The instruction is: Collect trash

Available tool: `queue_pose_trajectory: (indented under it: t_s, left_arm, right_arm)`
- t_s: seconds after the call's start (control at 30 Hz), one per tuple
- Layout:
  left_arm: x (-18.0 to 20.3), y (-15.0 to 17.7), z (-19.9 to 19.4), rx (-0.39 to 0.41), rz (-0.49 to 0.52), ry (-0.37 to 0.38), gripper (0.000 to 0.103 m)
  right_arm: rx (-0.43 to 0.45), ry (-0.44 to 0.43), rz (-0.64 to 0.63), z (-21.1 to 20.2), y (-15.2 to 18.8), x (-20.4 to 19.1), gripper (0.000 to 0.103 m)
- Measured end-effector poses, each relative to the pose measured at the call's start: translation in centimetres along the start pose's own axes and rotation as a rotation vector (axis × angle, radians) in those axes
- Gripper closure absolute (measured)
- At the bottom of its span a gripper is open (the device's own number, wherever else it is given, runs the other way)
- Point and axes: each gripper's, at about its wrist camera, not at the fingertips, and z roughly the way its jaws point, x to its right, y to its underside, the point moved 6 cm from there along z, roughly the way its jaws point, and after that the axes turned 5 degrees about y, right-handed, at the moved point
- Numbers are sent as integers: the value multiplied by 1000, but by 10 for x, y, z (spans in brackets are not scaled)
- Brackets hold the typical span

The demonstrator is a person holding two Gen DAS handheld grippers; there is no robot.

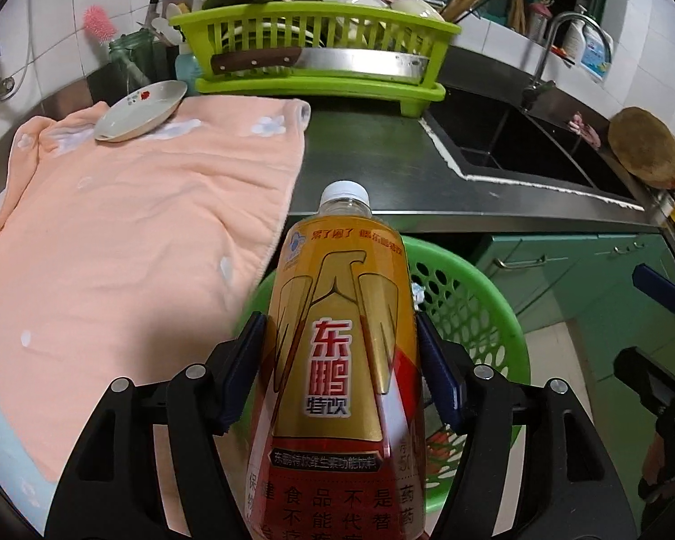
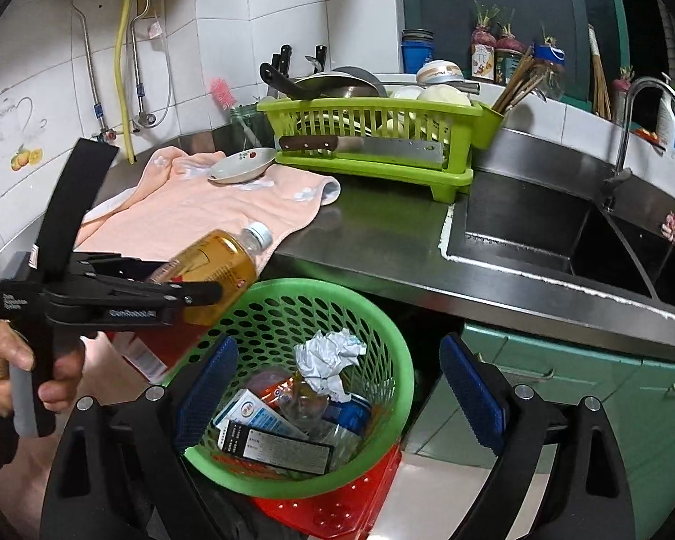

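A gold and red drink bottle [image 1: 342,337] with a white cap lies between the fingers of my left gripper [image 1: 337,319]. Slim gaps show beside its blue pads, so they do not press on it. In the right wrist view the bottle [image 2: 216,261] tilts cap-up just above the left rim of the green perforated basket [image 2: 402,360]. The basket holds crumpled paper [image 2: 328,355], a black box [image 2: 274,445] and a can [image 2: 351,409]. My right gripper [image 2: 337,344] stands open over the basket with nothing between its pads.
A pink towel [image 1: 126,225] with a plate [image 1: 141,110] on it covers the counter's left part. Behind stand a lime dish rack [image 2: 373,135] with a cleaver [image 2: 364,144], then the sink [image 2: 553,234] and faucet [image 2: 630,126]. Green cabinets [image 2: 585,373] lie below.
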Motion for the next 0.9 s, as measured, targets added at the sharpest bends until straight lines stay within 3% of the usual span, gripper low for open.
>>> queue_pose_trajectory:
  t_s: [0.03, 0.37, 0.67, 0.9]
  left_arm:
    - [0, 1, -1, 9, 2, -2, 24]
    - [-12, 15, -32, 69, -26, 5, 20]
    - [-38, 34, -84, 151, -69, -49, 8]
    - [-55, 53, -125, 218, -92, -99, 5]
  right_arm:
    - [-2, -3, 4, 0, 2, 0, 15]
    - [14, -9, -2, -9, 14, -19, 14]
    - [26, -32, -18, -21, 22, -47, 12]
    - [3, -46, -14, -25, 28, -69, 11]
